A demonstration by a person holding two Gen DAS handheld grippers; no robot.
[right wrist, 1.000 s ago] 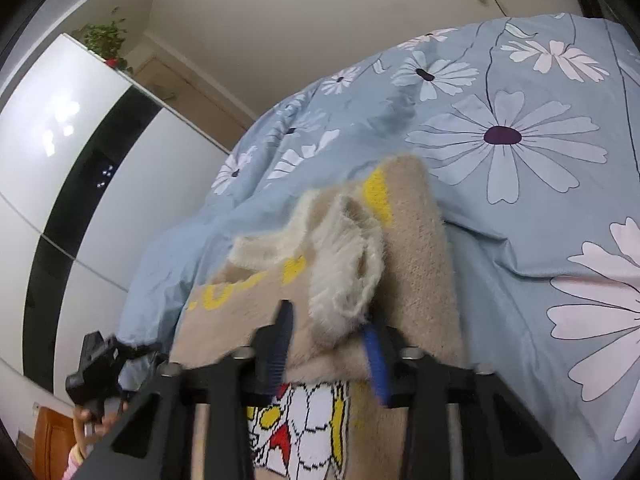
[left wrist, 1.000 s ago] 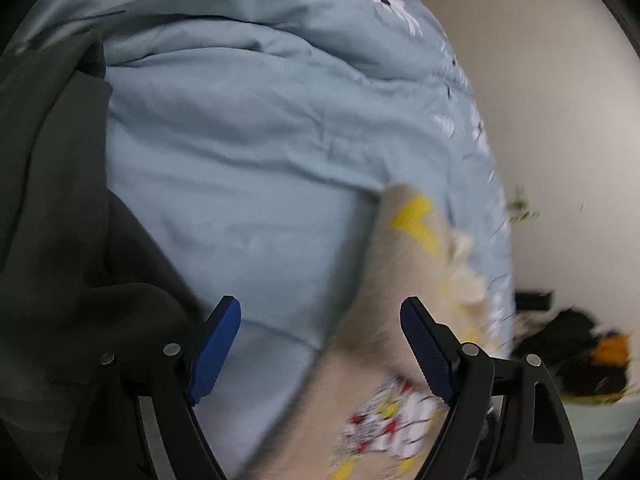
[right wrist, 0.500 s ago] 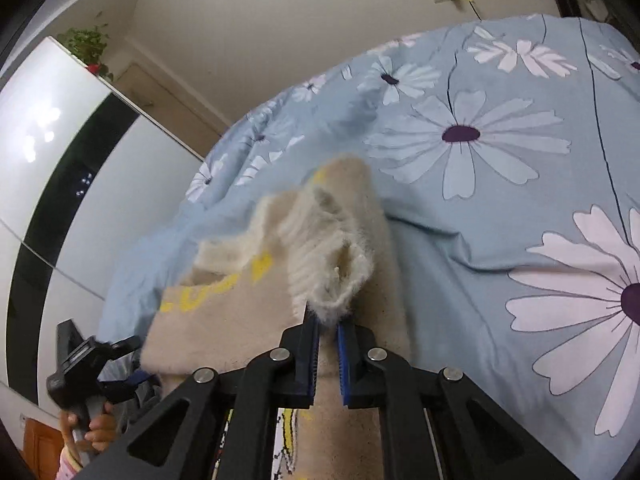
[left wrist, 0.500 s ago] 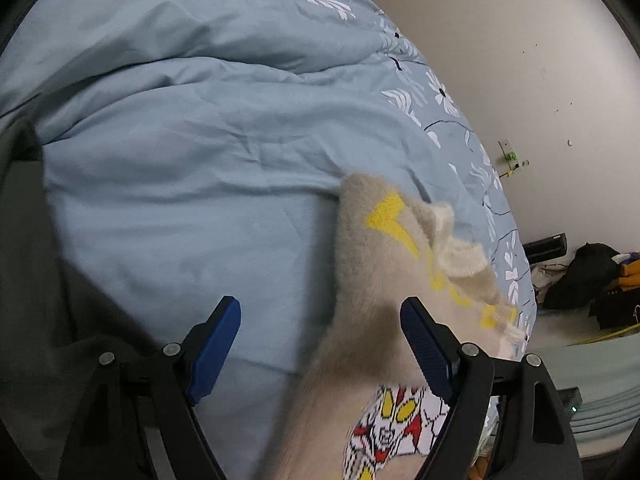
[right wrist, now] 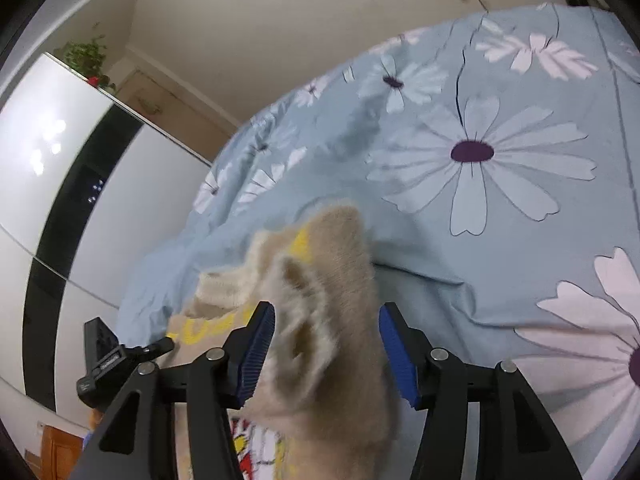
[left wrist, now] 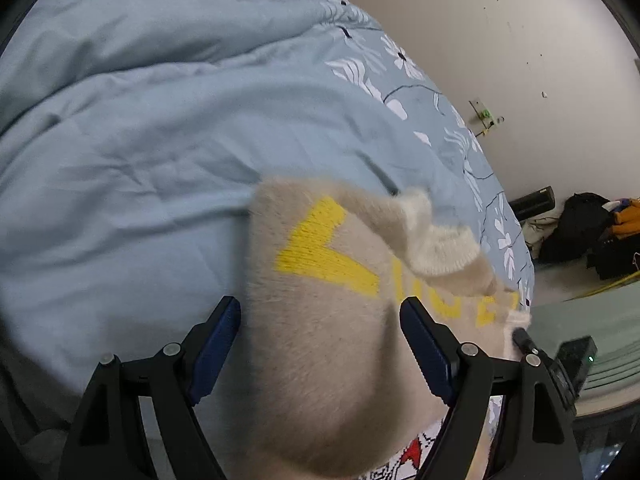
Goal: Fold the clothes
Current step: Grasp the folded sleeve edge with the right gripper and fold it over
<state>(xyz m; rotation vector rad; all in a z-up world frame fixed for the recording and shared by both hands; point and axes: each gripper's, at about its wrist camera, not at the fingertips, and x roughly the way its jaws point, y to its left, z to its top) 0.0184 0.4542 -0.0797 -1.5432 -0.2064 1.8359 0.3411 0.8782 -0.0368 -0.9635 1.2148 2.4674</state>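
A fuzzy beige sweater [left wrist: 320, 344] with yellow letters and a cartoon print lies on the blue floral duvet [left wrist: 140, 140]. My left gripper [left wrist: 320, 348] is open, its blue pads either side of the sweater's body. In the right wrist view the sweater [right wrist: 340, 280] shows a cream ribbed cuff folded over it. My right gripper [right wrist: 326, 356] is open around that cuff. The left gripper [right wrist: 120, 356] shows at the sweater's far left edge.
The duvet [right wrist: 500, 160] covers the whole bed. A white and black wardrobe [right wrist: 60, 200] stands beyond the bed. Dark bags and clothes [left wrist: 592, 232] lie on the floor by the beige wall.
My right gripper was shut on the cuff half a second ago and has opened. My left gripper has moved over the sweater, away from the dark garment.
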